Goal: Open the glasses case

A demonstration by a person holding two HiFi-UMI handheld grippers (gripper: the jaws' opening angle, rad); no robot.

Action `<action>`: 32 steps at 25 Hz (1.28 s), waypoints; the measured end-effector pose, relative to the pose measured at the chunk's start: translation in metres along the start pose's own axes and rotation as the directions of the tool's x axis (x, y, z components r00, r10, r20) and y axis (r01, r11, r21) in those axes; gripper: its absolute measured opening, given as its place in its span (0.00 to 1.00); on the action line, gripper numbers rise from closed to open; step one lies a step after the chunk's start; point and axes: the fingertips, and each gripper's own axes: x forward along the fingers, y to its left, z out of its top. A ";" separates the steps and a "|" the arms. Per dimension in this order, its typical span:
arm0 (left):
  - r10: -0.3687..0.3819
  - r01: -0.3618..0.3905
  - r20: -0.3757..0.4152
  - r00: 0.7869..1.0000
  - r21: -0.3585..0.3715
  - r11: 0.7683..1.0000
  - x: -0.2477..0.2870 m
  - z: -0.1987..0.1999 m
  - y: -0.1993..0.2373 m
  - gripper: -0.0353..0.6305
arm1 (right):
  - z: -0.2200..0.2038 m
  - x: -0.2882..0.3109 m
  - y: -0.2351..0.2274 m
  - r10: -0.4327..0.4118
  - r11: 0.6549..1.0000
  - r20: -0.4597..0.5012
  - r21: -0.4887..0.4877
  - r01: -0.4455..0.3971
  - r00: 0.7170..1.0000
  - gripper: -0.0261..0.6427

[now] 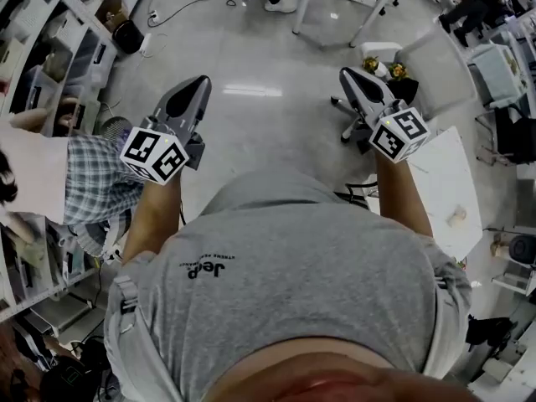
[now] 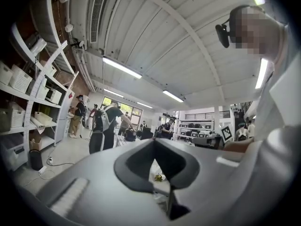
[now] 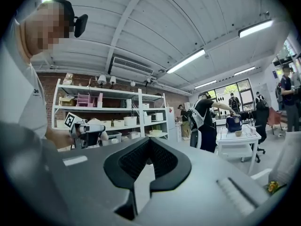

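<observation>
Head view: smooth, tapered left tool

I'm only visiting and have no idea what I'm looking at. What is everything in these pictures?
Shelving: at least two units, white, along the walls.
Table: one, white, right of the head view.
Floor: one, grey, glossy.
Cable: one, black, on the floor at top left.
Bystander in checked shirt: one, far left.
Glasses case: none in view.
T-shirt: one, grey, on the wearer.
Left gripper: one, grey, jaws together, empty.
Right gripper: one, grey, jaws together, empty.
Marker cubes: two, black-and-white, one per gripper.
</observation>
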 end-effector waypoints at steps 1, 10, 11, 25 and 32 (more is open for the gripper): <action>0.003 -0.003 0.004 1.000 0.000 1.000 -0.002 0.002 0.001 0.14 | -0.002 0.001 0.000 0.001 1.000 -0.001 0.004 -0.001 1.000 0.04; -0.004 0.004 0.000 1.000 0.010 1.000 -0.003 0.009 0.003 0.14 | -0.008 0.007 -0.002 -0.011 1.000 -0.011 0.013 0.011 1.000 0.04; -0.008 0.008 0.000 1.000 0.011 1.000 -0.003 0.009 0.004 0.14 | -0.009 0.006 -0.002 -0.013 1.000 -0.012 0.013 0.013 1.000 0.04; -0.064 0.064 -0.009 0.998 0.000 0.998 0.015 0.004 -0.010 0.14 | -0.010 -0.010 -0.005 -0.035 0.999 -0.045 -0.043 0.033 0.998 0.04; -0.078 0.078 -0.013 0.997 -0.002 0.997 0.018 0.003 -0.014 0.14 | -0.010 -0.013 -0.005 -0.037 0.998 -0.055 -0.049 0.035 0.998 0.04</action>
